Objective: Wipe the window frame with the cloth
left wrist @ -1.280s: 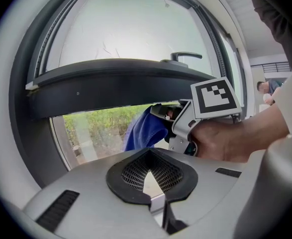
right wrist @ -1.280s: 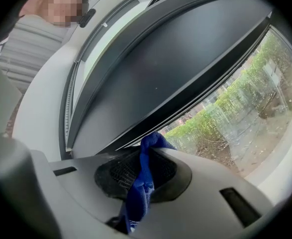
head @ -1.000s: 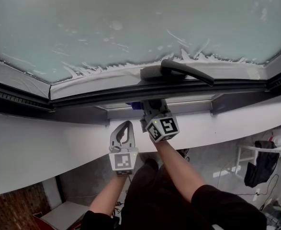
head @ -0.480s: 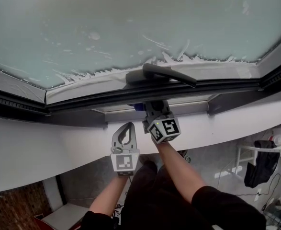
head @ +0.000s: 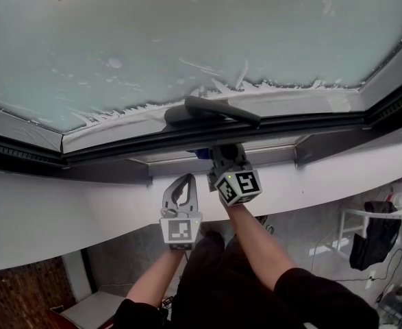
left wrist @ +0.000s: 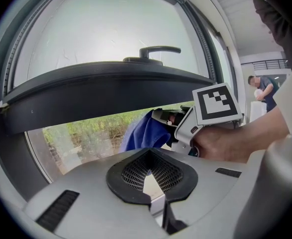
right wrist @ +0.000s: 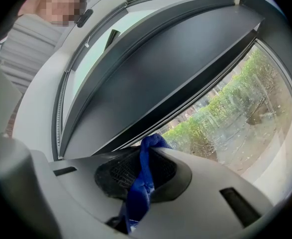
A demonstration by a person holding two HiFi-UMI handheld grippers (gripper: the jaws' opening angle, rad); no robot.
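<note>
The window's dark lower frame rail (head: 118, 144) runs across the head view under frosted glass, with a dark handle (head: 214, 110) on top. My right gripper (head: 216, 155) reaches up under the rail, just right of the handle's base, shut on a blue cloth (head: 202, 154) that is pressed at the frame. In the right gripper view the cloth (right wrist: 142, 183) hangs between the jaws of the right gripper (right wrist: 146, 156), close under the dark sash (right wrist: 160, 73). My left gripper (head: 179, 185) hangs lower and to the left, shut and empty. The left gripper view shows the cloth (left wrist: 145, 133) bunched ahead.
A white wall ledge (head: 57, 208) runs below the frame. Through the gap under the sash, green bushes (right wrist: 225, 108) show outside. The floor far below holds a white stool (head: 365, 218) with dark clothing and a brick-coloured patch (head: 22, 290). A person (left wrist: 262, 86) stands in the background.
The handle and frame have slid left in the head view, so my right gripper with the cloth now sits further right along the rail. The left gripper has hardly moved.
</note>
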